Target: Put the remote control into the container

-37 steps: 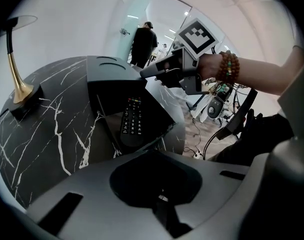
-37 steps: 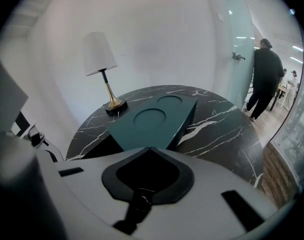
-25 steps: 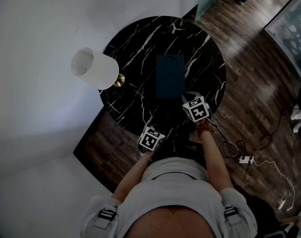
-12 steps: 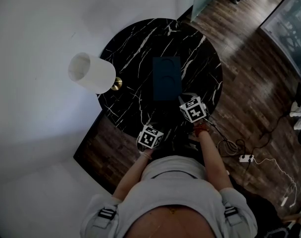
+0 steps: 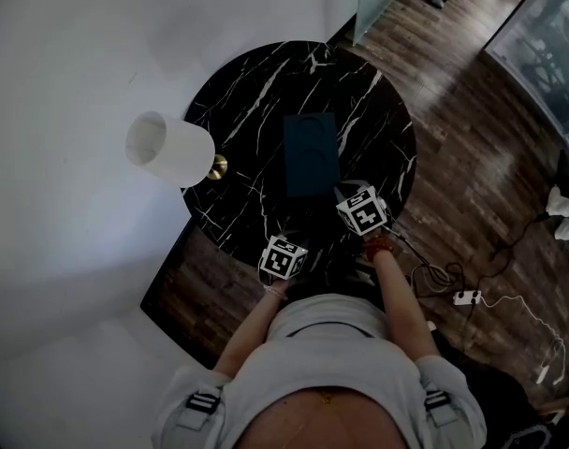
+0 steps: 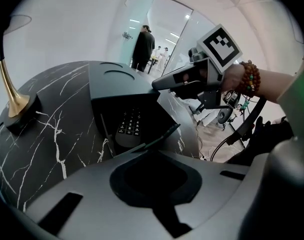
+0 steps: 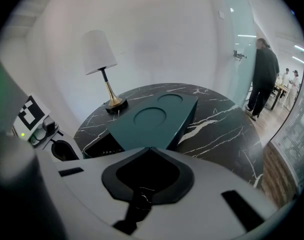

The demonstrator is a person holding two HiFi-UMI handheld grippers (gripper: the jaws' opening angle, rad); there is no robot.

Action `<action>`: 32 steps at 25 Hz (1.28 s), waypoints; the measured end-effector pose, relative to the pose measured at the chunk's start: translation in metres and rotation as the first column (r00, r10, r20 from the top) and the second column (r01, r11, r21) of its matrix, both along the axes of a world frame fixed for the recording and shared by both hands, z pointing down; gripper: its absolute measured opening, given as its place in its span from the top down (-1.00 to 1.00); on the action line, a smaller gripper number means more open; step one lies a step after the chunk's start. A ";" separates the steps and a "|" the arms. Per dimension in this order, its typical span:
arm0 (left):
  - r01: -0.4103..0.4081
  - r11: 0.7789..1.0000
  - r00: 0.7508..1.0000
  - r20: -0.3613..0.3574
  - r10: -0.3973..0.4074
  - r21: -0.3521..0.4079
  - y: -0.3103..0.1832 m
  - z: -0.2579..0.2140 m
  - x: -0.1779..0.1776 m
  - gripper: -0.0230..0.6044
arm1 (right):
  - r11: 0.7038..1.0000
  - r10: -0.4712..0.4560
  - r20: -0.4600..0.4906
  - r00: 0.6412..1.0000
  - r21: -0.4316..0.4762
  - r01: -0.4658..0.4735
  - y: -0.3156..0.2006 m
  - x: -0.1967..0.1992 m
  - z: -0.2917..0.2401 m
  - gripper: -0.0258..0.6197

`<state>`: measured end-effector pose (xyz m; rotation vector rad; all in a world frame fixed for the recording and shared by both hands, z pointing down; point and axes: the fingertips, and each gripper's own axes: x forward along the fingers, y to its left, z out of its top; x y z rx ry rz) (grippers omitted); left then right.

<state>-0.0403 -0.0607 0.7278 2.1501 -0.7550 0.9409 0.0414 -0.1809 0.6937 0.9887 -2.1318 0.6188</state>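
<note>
A dark teal container (image 5: 311, 155) with round recesses in its top lies on the round black marble table (image 5: 256, 92). In the left gripper view its near end (image 6: 119, 84) gapes open and the black remote control (image 6: 128, 126) lies inside, buttons up. My left gripper (image 6: 142, 149) is shut just before that opening, with a thin flap edge (image 6: 164, 135) right past its tips; I cannot tell whether it is held. My right gripper (image 7: 149, 148) is shut at the container's near right corner (image 7: 157, 116) and holds nothing. It also shows from the side in the left gripper view (image 6: 159, 84).
A white-shaded lamp (image 5: 169, 148) on a brass base (image 6: 17, 106) stands at the table's left edge. Cables and a power strip (image 5: 465, 299) lie on the wooden floor to the right. A person (image 7: 264, 74) stands by a glass door beyond the table.
The head view has drifted a little. My left gripper has crept forward toward the container's near end. The right gripper has hardly moved.
</note>
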 end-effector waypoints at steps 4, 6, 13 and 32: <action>-0.002 1.000 1.000 -0.002 0.002 -0.006 -0.006 -0.004 0.002 0.91 | 1.000 -0.002 -0.003 1.000 -0.002 0.002 0.000 0.000 -0.001 0.88; 0.000 1.000 1.000 -0.007 0.000 -0.005 -0.010 -0.005 0.003 0.91 | 1.000 -0.005 -0.003 1.000 -0.002 0.005 0.000 0.000 -0.001 0.88; 0.006 1.000 1.000 -0.010 -0.006 0.000 -0.024 -0.004 0.005 0.91 | 1.000 -0.017 -0.005 1.000 -0.009 0.017 0.000 0.000 -0.001 0.88; 0.023 0.999 0.999 -0.028 -0.022 0.026 -0.062 -0.001 0.011 0.91 | 0.999 -0.035 -0.007 0.999 -0.039 0.035 0.001 -0.001 0.000 0.88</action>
